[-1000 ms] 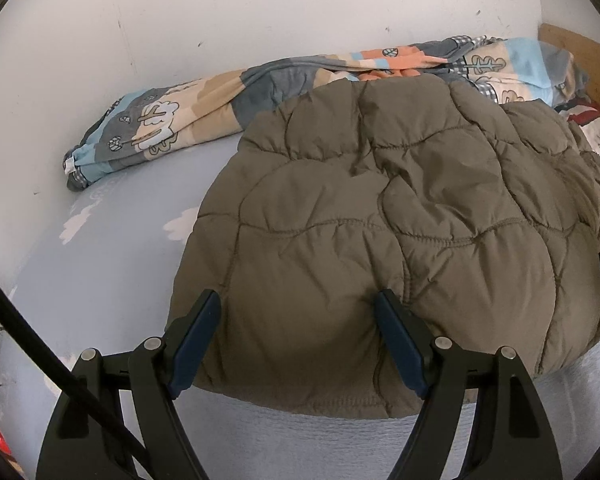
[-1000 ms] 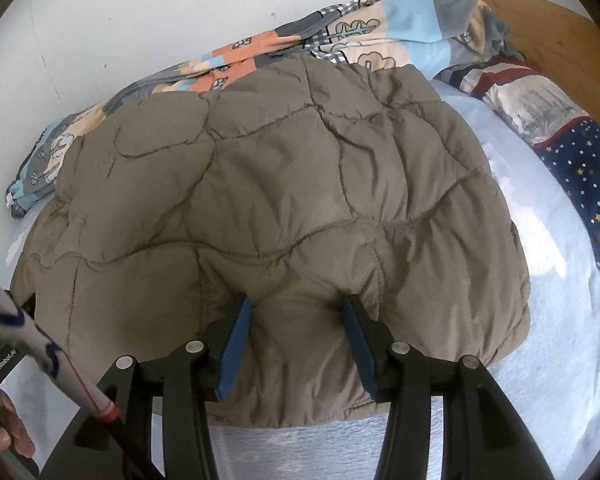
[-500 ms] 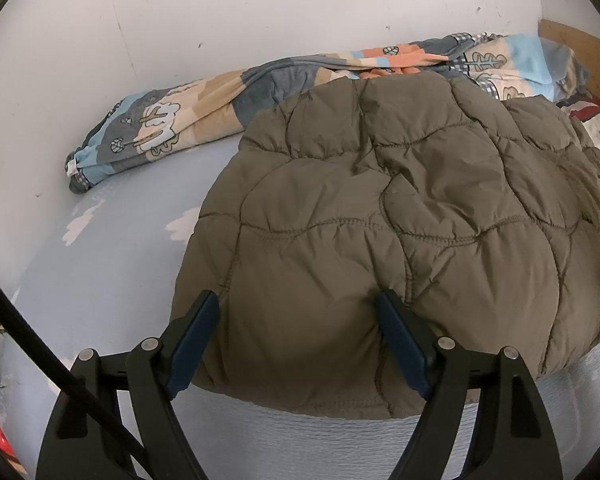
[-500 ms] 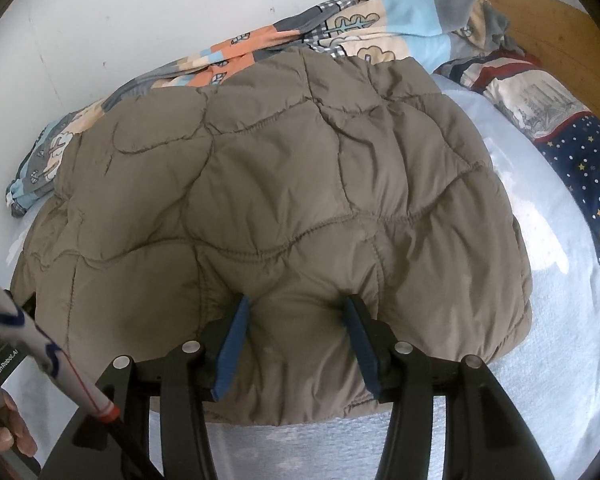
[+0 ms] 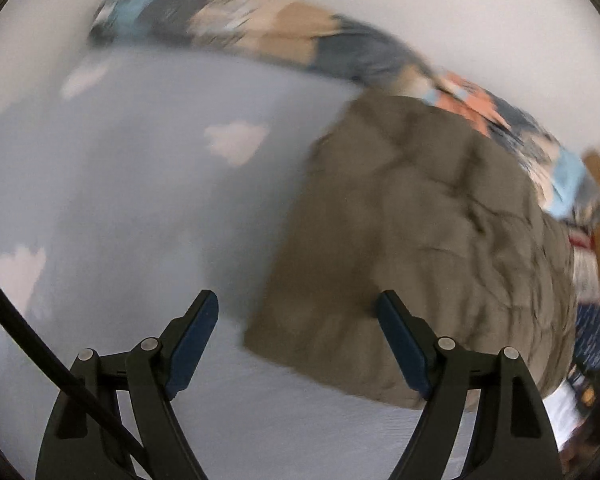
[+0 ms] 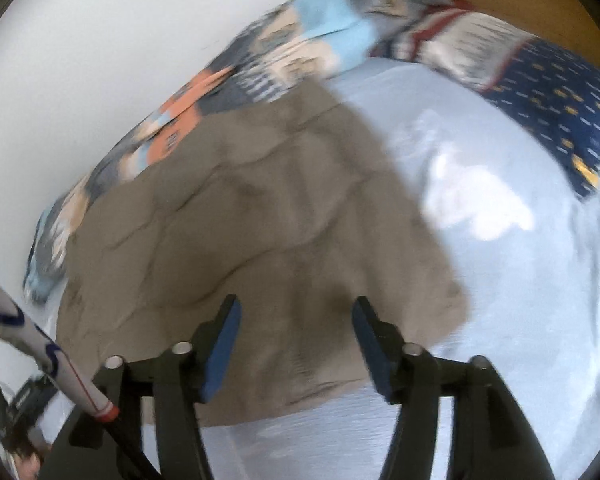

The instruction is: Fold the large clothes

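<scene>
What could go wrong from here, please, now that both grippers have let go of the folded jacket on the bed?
1. The puffy olive jacket may spring open: the right gripper, whose jaws have just been opening, holds no cloth, and the left gripper stands open too.
2. The jacket's far edge lies against the patterned blanket, so a later grab there could catch both.
3. Both views are blurred, so aiming now could miss the hem.

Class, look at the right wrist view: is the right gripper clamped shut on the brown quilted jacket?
No. The right gripper stands open, its blue pads set apart above the brown quilted jacket, which lies flat on the bed.
</scene>
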`<state>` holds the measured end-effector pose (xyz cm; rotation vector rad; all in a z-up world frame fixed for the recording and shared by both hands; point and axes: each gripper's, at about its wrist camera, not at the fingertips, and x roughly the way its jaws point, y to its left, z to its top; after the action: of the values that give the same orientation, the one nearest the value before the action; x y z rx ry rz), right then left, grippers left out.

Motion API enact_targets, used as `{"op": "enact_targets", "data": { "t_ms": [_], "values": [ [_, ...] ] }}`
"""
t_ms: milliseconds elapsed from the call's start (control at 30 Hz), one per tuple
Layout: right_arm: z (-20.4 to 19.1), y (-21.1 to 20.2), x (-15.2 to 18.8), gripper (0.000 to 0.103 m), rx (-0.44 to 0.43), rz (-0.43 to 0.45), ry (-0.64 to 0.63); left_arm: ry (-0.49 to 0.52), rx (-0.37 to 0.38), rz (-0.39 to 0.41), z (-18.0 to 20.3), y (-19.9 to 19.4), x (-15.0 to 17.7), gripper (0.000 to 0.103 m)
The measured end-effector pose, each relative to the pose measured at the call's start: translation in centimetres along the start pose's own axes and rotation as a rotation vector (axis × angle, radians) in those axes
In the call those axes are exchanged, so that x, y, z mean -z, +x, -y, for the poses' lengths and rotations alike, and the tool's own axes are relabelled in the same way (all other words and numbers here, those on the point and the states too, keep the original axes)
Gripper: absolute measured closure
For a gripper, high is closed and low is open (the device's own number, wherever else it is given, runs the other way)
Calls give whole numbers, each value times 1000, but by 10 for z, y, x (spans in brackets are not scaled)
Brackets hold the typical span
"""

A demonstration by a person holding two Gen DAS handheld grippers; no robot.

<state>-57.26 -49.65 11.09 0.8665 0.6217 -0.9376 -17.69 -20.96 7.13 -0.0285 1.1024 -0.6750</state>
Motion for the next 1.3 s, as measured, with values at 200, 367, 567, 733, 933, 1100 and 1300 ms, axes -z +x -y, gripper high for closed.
{"op": "enact_targets", "data": {
  "t_ms": [200,367,567,733,933,1100,1300],
  "values": [
    [45,7,0,29,69,-71,135,-294,255,-175,-64,24,7,22],
    [68,17,8,26,-49,-122,288,-332,322,-198,-61,34,14,22],
    [78,33,17,20,-159,-138,420,-386,385,-178,-52,47,20,22],
    [85,53,22,16,-218,-123,484,-334,373,-152,-40,52,16,22],
    [80,65,20,43,-281,-111,452,-61,221,-49,-2,31,5,49],
    [21,37,7,66,-53,-39,90,278,-41,94,48,11,19,53],
    [-26,17,14,70,131,35,-195,330,-80,119,56,9,20,54]
  ]
}}
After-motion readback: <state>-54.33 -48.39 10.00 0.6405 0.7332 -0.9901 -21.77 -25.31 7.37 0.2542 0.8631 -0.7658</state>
